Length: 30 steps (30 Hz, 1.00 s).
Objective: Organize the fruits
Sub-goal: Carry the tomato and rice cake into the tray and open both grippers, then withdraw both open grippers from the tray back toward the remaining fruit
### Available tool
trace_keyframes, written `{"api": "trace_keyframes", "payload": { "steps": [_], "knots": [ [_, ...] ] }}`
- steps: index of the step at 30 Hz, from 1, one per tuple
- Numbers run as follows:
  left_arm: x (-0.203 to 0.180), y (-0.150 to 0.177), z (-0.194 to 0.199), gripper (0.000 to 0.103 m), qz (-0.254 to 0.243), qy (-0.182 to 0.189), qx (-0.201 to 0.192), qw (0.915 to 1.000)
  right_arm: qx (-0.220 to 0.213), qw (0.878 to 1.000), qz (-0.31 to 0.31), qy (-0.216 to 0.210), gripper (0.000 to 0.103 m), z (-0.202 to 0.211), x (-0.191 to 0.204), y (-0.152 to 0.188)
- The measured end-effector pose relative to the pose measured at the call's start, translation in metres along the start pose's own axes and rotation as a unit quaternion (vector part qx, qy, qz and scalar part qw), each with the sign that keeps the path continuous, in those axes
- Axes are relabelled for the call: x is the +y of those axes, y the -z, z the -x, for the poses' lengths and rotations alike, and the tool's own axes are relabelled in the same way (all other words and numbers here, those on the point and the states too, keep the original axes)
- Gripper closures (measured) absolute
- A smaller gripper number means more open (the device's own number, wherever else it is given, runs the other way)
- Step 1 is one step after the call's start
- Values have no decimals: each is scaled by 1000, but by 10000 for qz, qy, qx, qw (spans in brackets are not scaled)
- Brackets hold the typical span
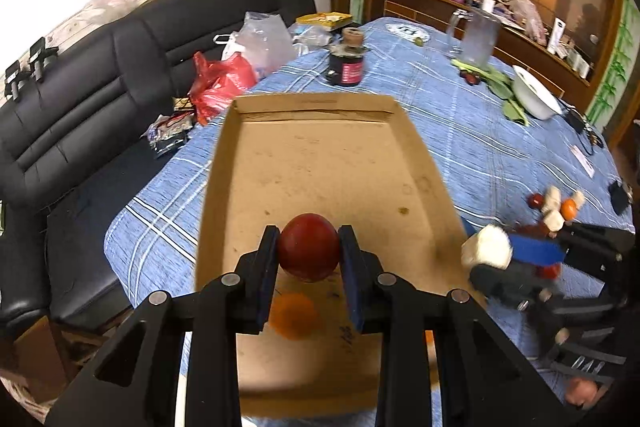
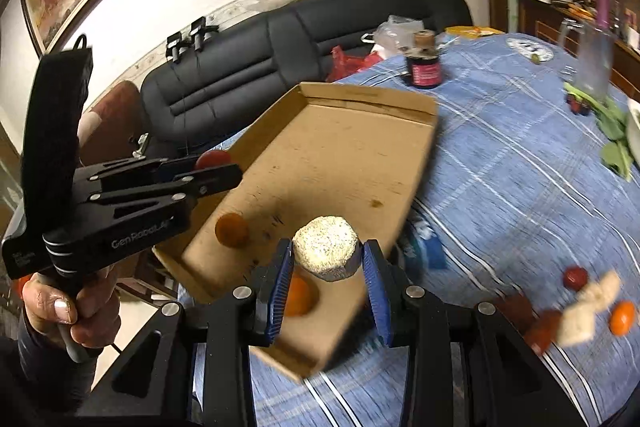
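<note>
left gripper (image 1: 309, 247) is clamping a red fruit (image 1: 309, 246) between its blue pads, holding it above the near part of the cardboard tray (image 1: 320, 163), and an orange fruit (image 1: 294, 315) is lying on the tray floor just below and behind the fingertips. right gripper (image 2: 326, 257) is gripping a pale, rough-skinned round fruit (image 2: 325, 247) over the tray's near edge, with one orange fruit (image 2: 298, 297) sitting under its left pad and another (image 2: 232, 229) lying off to its left. a loose cluster of red, orange and pale fruits (image 2: 580, 303) is resting on the blue striped tablecloth (image 2: 520, 167) to the right of the right gripper, outside the tray.
</note>
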<state>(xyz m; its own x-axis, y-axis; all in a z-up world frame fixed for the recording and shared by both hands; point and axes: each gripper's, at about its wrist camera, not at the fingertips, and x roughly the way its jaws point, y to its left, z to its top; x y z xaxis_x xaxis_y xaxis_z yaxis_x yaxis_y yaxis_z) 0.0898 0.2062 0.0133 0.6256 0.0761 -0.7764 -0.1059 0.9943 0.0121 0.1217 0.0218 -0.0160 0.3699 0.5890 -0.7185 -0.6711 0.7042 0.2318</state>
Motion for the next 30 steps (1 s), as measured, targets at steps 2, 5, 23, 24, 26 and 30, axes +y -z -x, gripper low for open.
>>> {"api": "trace_keyframes", "payload": {
  "steps": [2,5,23,24,26,30],
  "knots": [
    [4,-1,-10,76,28,-66,94,9999,97,10000,12,-16,67,-13,4,-3],
    [10,1,-24,76,90,-96,262,9996,257,9997,4,-46,67,-33,7,-6],
    [7,15,-61,76,-2,-186,755,9970,744,9967,291,147,61,-73,14,3],
    [6,15,-62,75,-24,-209,810,9965,756,9966,299,141,59,-73,14,3],
    [5,15,-61,58,-38,-254,839,9961,728,9968,303,142,54,-70,15,4],
    [3,16,-50,44,-91,-377,683,9969,615,9975,289,205,50,-55,14,6]
  ]
}}
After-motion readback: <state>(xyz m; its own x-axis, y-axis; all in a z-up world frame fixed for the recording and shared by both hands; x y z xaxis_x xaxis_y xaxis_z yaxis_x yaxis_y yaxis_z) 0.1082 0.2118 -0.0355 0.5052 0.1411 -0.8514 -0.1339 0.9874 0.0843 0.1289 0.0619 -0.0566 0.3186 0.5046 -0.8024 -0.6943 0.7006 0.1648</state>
